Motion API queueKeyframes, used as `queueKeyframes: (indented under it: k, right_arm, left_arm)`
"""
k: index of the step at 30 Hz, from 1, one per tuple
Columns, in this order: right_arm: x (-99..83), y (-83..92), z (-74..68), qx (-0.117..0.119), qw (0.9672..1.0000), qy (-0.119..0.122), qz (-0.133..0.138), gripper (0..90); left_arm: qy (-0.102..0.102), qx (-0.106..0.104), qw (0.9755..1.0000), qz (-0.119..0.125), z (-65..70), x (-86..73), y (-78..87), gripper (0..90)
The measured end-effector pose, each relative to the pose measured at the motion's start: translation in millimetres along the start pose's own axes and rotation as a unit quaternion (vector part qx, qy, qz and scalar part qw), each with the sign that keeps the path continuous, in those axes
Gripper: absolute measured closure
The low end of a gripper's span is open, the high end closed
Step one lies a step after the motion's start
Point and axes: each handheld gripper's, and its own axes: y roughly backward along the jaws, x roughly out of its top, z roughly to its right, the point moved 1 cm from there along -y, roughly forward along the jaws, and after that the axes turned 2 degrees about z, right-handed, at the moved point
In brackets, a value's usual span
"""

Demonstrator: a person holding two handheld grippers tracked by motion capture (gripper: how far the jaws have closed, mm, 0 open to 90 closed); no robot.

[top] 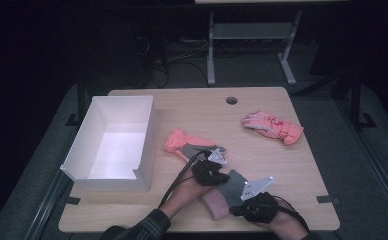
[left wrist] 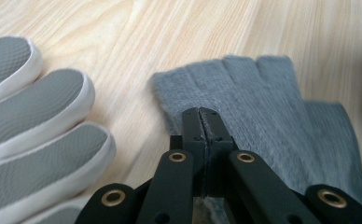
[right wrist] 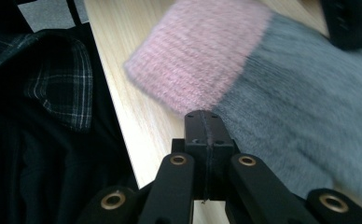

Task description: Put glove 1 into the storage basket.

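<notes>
A grey knit glove (top: pixel 233 184) with a pink cuff (top: pixel 213 205) lies near the table's front edge. In the left gripper view its grey fingers (left wrist: pixel 263 93) spread ahead of the jaws. My left gripper (top: pixel 224 178) (left wrist: pixel 201 115) is shut on the glove's edge by the fingers. The right gripper (top: pixel 235 201) (right wrist: pixel 202 116) is shut on the same glove where the pink cuff (right wrist: pixel 202 51) meets the grey part (right wrist: pixel 305 107). An orange-pink work glove (top: pixel 188 143) with grey padded fingers (left wrist: pixel 34 140) lies just beyond the left gripper.
An open white box (top: pixel 113 142) stands on the left of the wooden table (top: pixel 262 160). A pink ski glove (top: pixel 272 127) lies at the back right. The person's plaid sleeve (right wrist: pixel 72 70) sits at the table's front edge.
</notes>
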Motion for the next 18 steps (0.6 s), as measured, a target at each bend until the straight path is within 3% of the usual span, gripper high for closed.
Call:
queueKeyframes:
  k: [4, 5, 8, 12, 15, 18]
  right_arm:
    - [6.3, -4.6, -2.2, 0.003, 0.9999, 0.015, 0.001, 90.0]
    - [7.2, -2.6, -2.8, 0.007, 0.9999, 0.008, 0.007, 90.0]
    - [4.3, 9.5, 4.3, -0.005, 0.9996, -0.002, 0.029, 85.2]
    - [-4.1, 25.1, 16.5, -0.038, 0.9977, -0.025, 0.05, 68.9]
    - [-8.7, 34.1, 27.2, -0.066, 0.9948, -0.041, 0.065, 52.7]
    - [-12.6, 41.2, 37.7, -0.096, 0.9901, -0.064, 0.08, 38.7]
  left_arm:
    - [-0.003, 0.002, 1.0, 0.003, -0.6, 1.3, 0.8, 87.3]
    - [-0.007, 0.002, 1.0, 0.002, -1.0, 1.7, 4.0, 84.2]
    - [0.01, -0.003, 0.9998, 0.019, 3.8, 3.4, 12.9, 70.6]
    - [-0.008, -0.017, 0.9998, -0.003, 13.3, 2.4, 17.3, 41.0]
    - [-0.016, -0.014, 0.9997, -0.015, 20.4, -1.0, 14.9, 27.2]
    - [-0.024, -0.017, 0.9988, -0.04, 22.6, -5.3, 8.2, 21.4]
